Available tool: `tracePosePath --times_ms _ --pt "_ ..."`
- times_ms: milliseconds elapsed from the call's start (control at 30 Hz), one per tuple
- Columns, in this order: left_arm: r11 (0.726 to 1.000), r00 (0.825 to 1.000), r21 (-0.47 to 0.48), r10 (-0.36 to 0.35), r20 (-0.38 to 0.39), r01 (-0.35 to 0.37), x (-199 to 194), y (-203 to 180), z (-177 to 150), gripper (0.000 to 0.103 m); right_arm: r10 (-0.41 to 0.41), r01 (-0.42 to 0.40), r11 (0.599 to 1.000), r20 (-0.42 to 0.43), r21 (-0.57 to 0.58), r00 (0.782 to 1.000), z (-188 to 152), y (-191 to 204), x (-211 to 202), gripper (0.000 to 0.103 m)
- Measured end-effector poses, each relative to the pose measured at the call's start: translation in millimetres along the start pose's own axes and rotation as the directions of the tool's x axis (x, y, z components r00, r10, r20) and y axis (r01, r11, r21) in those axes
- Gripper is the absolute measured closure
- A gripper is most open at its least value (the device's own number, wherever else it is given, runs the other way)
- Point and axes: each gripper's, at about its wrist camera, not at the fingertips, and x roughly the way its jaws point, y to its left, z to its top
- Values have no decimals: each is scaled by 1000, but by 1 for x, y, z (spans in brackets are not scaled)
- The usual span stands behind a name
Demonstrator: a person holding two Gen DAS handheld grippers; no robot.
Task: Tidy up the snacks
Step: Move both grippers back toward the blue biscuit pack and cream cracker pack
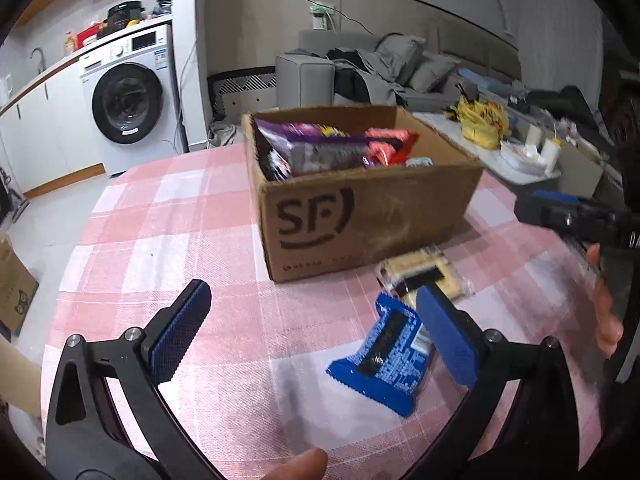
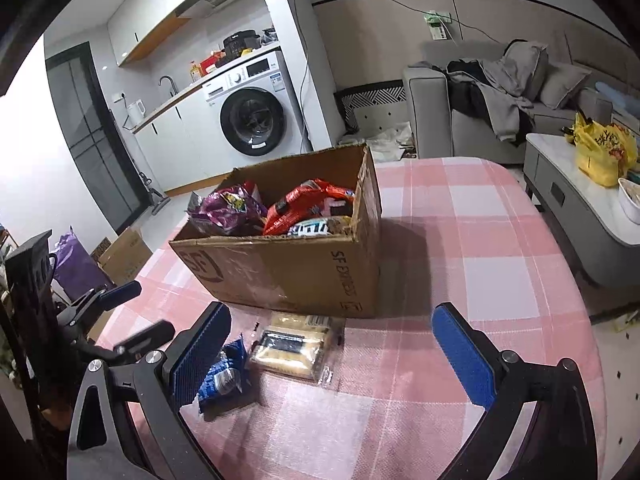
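The left gripper (image 1: 316,336), jaws spread empty, is nearer the blue packet (image 1: 384,360), just right of centre, long axis running near-to-far; right gripper (image 2: 340,360) gapes too.

A white washing machine (image 2: 252,110) anchors the room, set under a long counter (image 2: 168,98) with a tap and a kettle. White wall cabinets (image 2: 160,12) hang above it. To its left stands a dark glass door (image 2: 92,136); to its right a white pillar (image 2: 296,60), then a grey sofa (image 2: 472,116) heaped with clothes. The floor before it is pale.
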Motion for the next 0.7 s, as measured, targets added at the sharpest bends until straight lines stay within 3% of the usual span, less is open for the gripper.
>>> tracePosePath --times_ms 200,400,700 --pt "998 999 50 -32 -32 34 11 -13 -8 1 -19 19 1000 -29 -6 999 -6 -1 8 0" --pt "992 990 91 -79 -114 90 27 -25 -16 1 -20 20 1000 -77 7 997 -11 -7 19 0" --pt "990 984 104 -80 -158 98 41 -31 -23 1 -32 31 999 -115 -10 993 -18 -4 32 0"
